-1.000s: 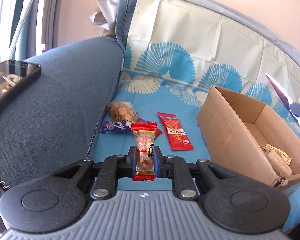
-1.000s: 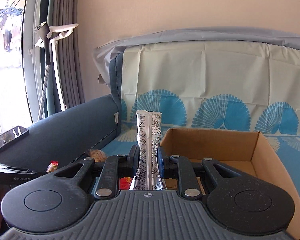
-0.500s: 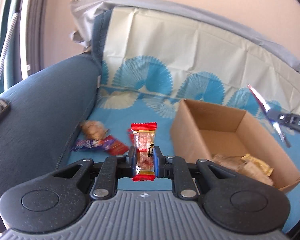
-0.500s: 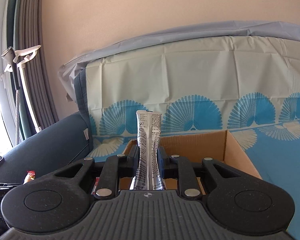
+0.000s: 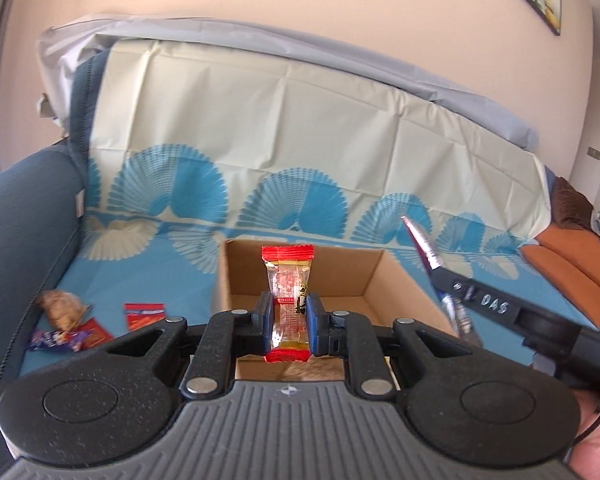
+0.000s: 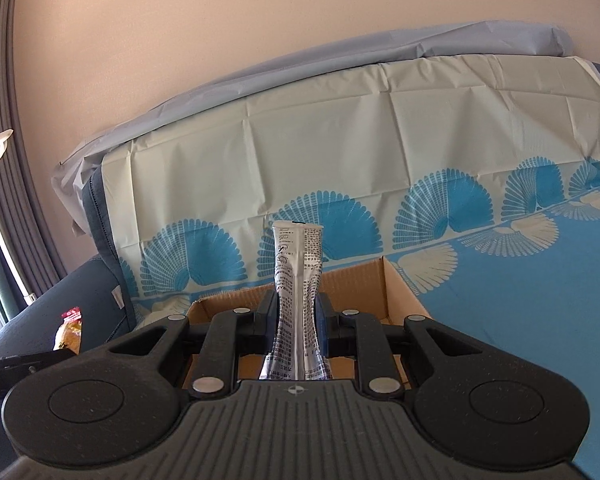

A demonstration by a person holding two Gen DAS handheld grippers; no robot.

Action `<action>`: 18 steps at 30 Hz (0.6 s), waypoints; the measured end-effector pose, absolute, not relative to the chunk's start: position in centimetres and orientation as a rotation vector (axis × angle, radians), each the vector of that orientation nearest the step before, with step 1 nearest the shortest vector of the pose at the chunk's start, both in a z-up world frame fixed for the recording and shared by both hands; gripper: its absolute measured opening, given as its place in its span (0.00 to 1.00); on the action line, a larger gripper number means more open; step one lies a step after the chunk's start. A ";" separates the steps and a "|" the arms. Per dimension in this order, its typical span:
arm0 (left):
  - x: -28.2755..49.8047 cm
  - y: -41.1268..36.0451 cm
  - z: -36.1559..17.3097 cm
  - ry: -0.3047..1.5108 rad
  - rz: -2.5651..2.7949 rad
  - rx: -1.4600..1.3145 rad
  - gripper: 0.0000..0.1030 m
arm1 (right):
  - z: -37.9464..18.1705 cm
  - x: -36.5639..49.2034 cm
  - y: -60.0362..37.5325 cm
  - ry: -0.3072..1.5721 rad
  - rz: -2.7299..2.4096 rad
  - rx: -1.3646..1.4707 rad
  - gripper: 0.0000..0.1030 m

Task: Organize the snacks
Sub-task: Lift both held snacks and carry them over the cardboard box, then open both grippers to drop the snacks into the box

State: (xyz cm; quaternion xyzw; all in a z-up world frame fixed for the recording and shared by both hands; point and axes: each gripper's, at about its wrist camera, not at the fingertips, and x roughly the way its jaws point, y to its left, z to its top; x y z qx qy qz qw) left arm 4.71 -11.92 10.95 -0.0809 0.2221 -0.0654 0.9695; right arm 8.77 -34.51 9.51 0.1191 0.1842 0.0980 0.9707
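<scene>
My left gripper is shut on a small clear candy with red ends, held upright over the near edge of an open cardboard box. My right gripper is shut on a tall silver printed packet, also held upright, with the same box just beyond it. In the left wrist view the right gripper comes in from the right over the box's right wall, its packet sticking up. The box floor is mostly hidden.
Loose snacks lie on the blue patterned cover left of the box: a brown crumpled one, a purple packet and red packets. A dark blue sofa arm bounds the left. A person's hand shows at lower right.
My left gripper has carried the candy right and upward, from above the loose snacks to the box. The right gripper has shifted and rolled while still holding the silver packet.
</scene>
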 end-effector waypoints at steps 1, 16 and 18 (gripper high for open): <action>5.0 -12.5 11.3 0.442 -0.145 -0.155 0.18 | 9.5 8.7 -34.6 0.371 0.194 0.242 0.20; 7.3 -16.8 13.9 0.390 -0.242 -0.115 0.18 | 9.6 8.6 -34.3 0.357 0.166 0.231 0.20; 7.5 -16.9 13.9 0.398 -0.248 -0.116 0.18 | 9.6 8.6 -34.3 0.359 0.161 0.232 0.21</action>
